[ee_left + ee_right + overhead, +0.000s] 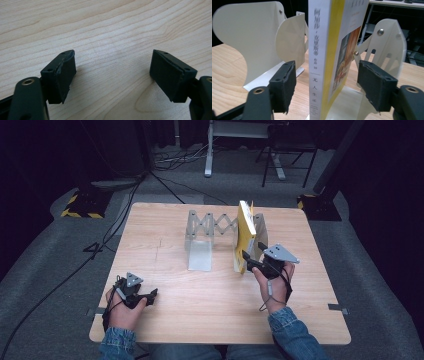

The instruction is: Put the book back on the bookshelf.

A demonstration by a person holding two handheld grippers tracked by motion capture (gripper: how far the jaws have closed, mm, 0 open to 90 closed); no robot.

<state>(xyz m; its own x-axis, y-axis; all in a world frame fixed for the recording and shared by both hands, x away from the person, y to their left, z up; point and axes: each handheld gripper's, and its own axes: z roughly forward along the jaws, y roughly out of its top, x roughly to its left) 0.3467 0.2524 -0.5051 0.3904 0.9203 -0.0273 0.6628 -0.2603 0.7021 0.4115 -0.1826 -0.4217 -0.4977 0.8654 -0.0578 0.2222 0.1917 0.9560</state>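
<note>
At rack (210, 227): right gripper (327, 77) spread around upright book (329, 50), seemingly untouched; left gripper (112, 75) spread.

Showing Chinese print running down the white spine of the book (319, 62) in the right gripper view: upper characters too blurred for a sure reading, then a small "10", then, under a thin line, "无人生还" lower down. Carrying more small print at the spine's foot and on the front cover's top, both too small to make out. Offering nothing readable elsewhere.
</note>
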